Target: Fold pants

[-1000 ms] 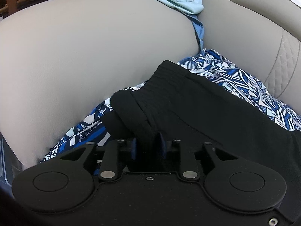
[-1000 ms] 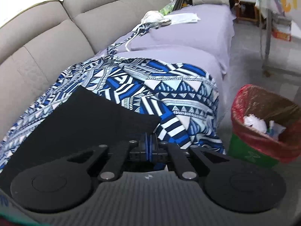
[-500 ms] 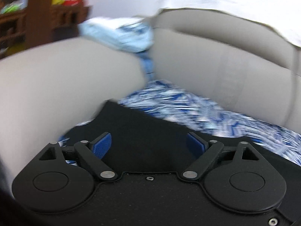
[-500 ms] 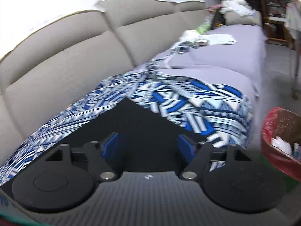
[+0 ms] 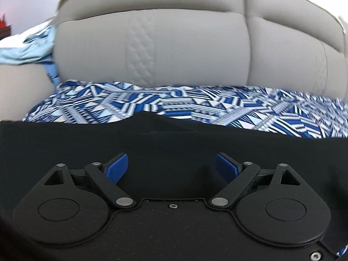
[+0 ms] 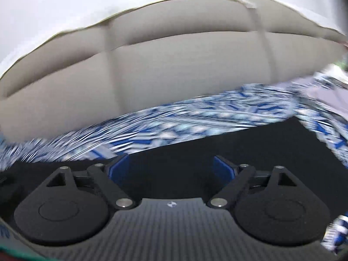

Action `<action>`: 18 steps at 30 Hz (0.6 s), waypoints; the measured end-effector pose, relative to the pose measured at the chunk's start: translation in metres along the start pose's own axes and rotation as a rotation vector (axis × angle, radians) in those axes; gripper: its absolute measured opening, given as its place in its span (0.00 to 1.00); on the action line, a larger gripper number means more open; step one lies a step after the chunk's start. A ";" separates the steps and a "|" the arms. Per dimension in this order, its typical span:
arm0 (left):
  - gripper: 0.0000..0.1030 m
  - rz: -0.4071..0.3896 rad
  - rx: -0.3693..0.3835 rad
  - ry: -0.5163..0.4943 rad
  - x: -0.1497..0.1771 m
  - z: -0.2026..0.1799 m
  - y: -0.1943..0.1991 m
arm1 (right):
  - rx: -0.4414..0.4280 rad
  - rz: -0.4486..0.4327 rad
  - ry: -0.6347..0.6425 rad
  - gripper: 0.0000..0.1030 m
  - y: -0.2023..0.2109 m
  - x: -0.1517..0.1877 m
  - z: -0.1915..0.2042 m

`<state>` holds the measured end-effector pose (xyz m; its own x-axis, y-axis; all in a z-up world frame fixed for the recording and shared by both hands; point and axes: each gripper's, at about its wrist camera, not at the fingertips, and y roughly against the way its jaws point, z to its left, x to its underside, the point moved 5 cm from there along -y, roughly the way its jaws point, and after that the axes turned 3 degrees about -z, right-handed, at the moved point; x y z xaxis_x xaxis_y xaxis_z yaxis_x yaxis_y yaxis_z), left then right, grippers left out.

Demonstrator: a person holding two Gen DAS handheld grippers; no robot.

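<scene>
Left wrist view: the left hand-held gripper (image 5: pixel 171 166), clamped on the black pants (image 5: pixel 65 143) a second ago, is now standing wide and empty over them. At 3 o'clock, the right hand-held gripper (image 6: pixel 170 167) is opening too, pads off the cloth. Both releases suggest this fold is finished, the pants lying flat on the patterned sofa cover (image 5: pixel 195 106).

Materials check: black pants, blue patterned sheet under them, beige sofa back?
Black pants: matte woven or knit cloth, no sheen. Blue-and-white geometric sheet: thin printed fabric, lightly creased. Beige sofa backrest: smooth leather or faux leather, stitched quilt pattern; which one, unclear.
</scene>
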<state>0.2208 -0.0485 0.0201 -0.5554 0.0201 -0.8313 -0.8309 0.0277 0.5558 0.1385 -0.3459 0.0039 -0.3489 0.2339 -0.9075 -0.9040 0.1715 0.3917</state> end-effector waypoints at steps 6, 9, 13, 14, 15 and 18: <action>0.99 0.015 -0.006 -0.071 0.003 -0.012 -0.022 | -0.149 0.042 0.134 0.95 -0.016 0.016 0.074; 0.99 0.021 -0.029 -0.108 0.007 -0.009 -0.033 | -0.186 0.047 0.179 1.00 -0.022 0.020 0.099; 1.00 0.043 0.021 -0.033 0.007 0.006 -0.041 | -0.224 0.087 0.199 1.00 -0.031 0.028 0.121; 1.00 0.056 0.030 -0.012 0.007 0.010 -0.043 | -0.229 0.101 0.205 1.00 -0.036 0.029 0.125; 1.00 0.061 0.030 0.009 0.007 0.014 -0.045 | -0.234 0.116 0.215 1.00 -0.039 0.032 0.130; 1.00 0.049 0.012 0.013 0.005 0.020 -0.050 | -0.218 0.157 0.256 1.00 -0.047 0.041 0.138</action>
<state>0.2600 -0.0300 -0.0114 -0.5958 0.0091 -0.8031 -0.8023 0.0390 0.5956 0.2006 -0.2123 -0.0304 -0.5132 -0.0110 -0.8582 -0.8562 -0.0617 0.5129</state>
